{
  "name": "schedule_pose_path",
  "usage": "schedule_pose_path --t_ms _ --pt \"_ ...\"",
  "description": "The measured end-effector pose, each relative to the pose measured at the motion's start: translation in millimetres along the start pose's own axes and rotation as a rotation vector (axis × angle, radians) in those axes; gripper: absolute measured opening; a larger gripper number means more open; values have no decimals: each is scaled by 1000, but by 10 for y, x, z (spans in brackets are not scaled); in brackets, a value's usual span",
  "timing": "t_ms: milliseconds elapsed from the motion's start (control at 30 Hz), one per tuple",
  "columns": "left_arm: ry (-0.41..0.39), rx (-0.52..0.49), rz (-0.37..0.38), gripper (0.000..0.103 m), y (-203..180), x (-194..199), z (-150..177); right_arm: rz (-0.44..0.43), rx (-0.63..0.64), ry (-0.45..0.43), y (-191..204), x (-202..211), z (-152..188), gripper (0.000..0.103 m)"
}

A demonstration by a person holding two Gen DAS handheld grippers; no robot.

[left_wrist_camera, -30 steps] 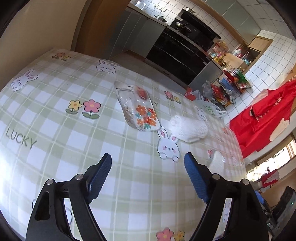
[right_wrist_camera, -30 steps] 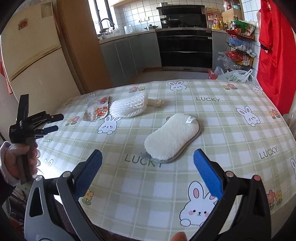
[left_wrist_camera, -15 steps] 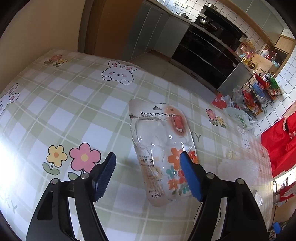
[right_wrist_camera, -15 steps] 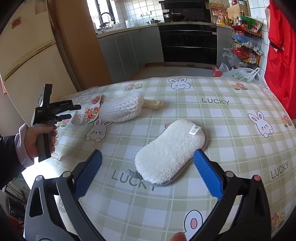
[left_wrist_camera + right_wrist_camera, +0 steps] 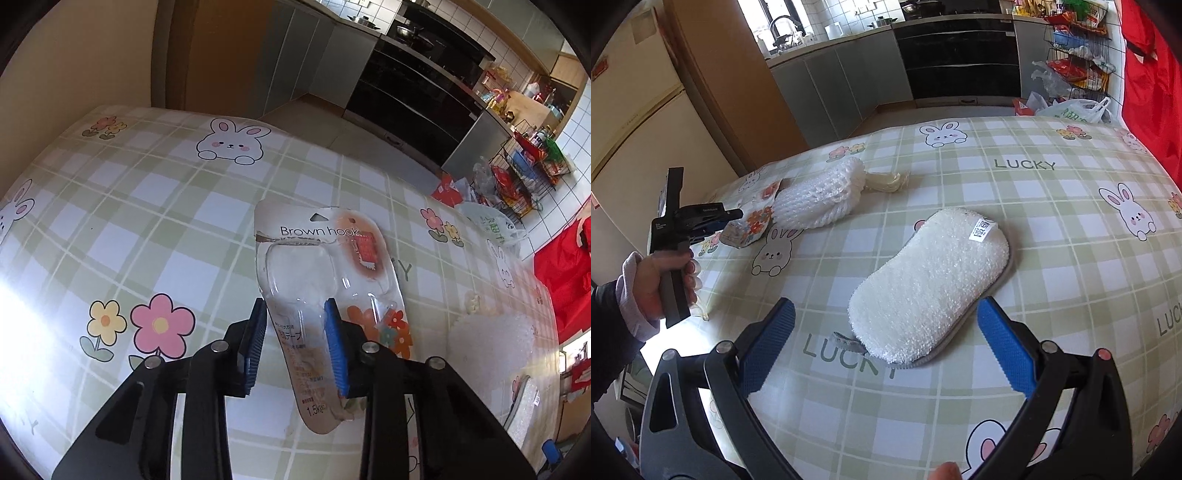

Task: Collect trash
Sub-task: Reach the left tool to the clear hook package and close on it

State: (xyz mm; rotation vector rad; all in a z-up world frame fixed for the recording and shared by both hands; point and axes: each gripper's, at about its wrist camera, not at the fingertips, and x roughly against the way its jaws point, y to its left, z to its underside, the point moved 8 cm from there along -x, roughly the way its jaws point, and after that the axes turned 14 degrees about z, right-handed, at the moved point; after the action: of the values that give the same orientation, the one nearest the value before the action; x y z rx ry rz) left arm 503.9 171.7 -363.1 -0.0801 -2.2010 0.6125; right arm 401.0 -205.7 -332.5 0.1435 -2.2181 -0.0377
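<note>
**Table inventory: left gripper closing over the hook packaging**

1. Table [image 5: 1052, 206]: covered in a green-and-white check cloth printed with rabbits, flowers and "LUCKY". It fills both views. Position unchanged from the earlier frames.

2. Scrubbing pad [image 5: 931, 284]: white, fluffy, oblong, grey-edged, with a small label at its far end. It lies flat near the middle of the table, just ahead of the right gripper, and sits lower and closer in that view than a second ago.

3. Foam net sleeve [image 5: 820, 201]: white mesh roll lying on its side, far left of the pad, with a pale crumpled strip [image 5: 886, 181] at its far end. In the left wrist view it shows as a bright white mass [image 5: 491, 347] to the right of the packaging.

4. Blister packaging [image 5: 332, 280]: clear plastic on a printed card reading "Brown hook", with orange flowers at its near end. It lies flat on the table, just left of the net sleeve. A second ago it lay well ahead of the left gripper; now its near half sits between the blue pads.

5. Right gripper [image 5: 886, 343]: jaws wide apart, holding nothing, low over the table and framing the near end of the scrubbing pad. Opening unchanged.

6. Left gripper [image 5: 297, 343]: jaws narrowed considerably since half a second ago, one pad at each side of the packaging; whether they have full grip cannot be told. In the right wrist view the person's left hand [image 5: 661, 284] holds it at the table's left edge.
</note>
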Motion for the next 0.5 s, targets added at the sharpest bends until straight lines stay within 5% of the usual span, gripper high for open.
schedule_pose_path --t_ms 333,500 --pt "-20 -56 113 25 -100 428 244 84 -31 87 -108 -373 -41 97" --pt "-60 -56 149 25 -66 728 321 146 -12 41 -28 -421 -296 97"
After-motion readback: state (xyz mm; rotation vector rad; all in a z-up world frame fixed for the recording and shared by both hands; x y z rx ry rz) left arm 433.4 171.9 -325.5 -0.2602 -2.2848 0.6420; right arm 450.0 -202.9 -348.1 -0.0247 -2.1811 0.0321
